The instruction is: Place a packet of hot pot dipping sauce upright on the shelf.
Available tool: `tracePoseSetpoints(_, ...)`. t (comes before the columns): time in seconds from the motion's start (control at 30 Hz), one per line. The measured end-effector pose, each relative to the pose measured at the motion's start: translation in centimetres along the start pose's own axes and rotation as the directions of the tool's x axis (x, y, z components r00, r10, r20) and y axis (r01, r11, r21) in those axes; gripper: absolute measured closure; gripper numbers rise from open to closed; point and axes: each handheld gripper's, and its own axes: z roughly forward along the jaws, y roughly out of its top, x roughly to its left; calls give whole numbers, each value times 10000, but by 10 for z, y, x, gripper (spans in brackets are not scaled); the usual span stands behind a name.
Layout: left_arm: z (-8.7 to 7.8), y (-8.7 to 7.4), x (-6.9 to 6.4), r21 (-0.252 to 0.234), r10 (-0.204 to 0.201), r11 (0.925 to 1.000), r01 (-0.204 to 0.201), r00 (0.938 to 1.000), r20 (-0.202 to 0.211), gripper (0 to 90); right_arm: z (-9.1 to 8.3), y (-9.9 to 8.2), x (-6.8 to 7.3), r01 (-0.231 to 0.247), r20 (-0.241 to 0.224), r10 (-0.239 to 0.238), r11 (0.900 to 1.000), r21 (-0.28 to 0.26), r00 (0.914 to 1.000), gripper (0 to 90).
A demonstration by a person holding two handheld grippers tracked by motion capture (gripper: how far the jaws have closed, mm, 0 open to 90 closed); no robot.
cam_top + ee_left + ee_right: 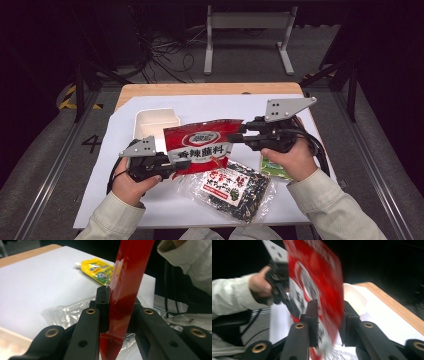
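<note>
The red sauce pouch (202, 146) hung in the air above the bench (150, 210), just in front of the empty white tub (152, 120). The left hand-held gripper (181, 165) was clamped on its lower corner; the right hand-held gripper (235, 136) stood slightly parted around its top corner. The pouch looked light, floppy and slick, best pinched at its flat sealed edges.

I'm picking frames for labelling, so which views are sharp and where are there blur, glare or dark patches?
High view: evenly lit white sheet, sharp, surroundings dark. Left gripper view: glare streaks run down the red pouch; the yellow sachet is slightly soft. Right gripper view: the red pouch is motion-blurred, its print unreadable, with a black background.
</note>
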Motion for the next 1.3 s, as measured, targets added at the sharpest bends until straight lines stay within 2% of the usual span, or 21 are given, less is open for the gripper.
tracePoseSetpoints(0.2,-15,7,12,-331,31,9994,-46,9990,-450,788,-16,-25,-9,-522,669,519,9986,30,9964,672)
tracePoseSetpoints(0.5,-26,13,32,-414,-21,9991,-15,9963,-860,789,-30,-46,-13,-927,998,910,9956,129,9908,672)
tracePoseSetpoints(0.53,-28,15,35,-440,108,9989,-151,9953,-963,789,-31,-48,-13,-952,1037,933,9954,133,9902,672)
tracePoseSetpoints(0.67,-35,19,42,-650,177,9976,-249,9939,-1087,789,-37,-57,-14,-1127,1237,1111,9936,58,9861,672)
tracePoseSetpoints(0.77,-41,22,49,-834,5,9965,-106,9927,-1204,789,-39,-63,-13,-1214,1354,1202,9926,6,9835,672)
tracePoseSetpoints(0.9,-45,24,57,-739,176,9969,-286,9893,-1445,789,-40,-71,-11,-1203,1608,1170,9927,110,9800,667)
tracePoseSetpoints(1.0,-46,26,64,-655,234,9973,-342,9871,-1587,789,-41,-76,-11,-1345,1665,1333,9909,-39,9770,666)
tracePoseSetpoints(1.1,-47,28,70,-683,45,9975,-163,9854,-1704,789,-39,-82,-9,-1411,1695,1417,9899,-159,9753,664)
tracePoseSetpoints(1.27,-48,29,82,-700,68,9973,-208,9808,-1951,789,-38,-88,-9,-1469,1796,1462,9891,-91,9728,663)
tracePoseSetpoints(1.3,-48,29,84,-747,-45,9972,-104,9805,-1966,789,-38,-88,-9,-1458,1831,1452,9893,-104,9723,663)
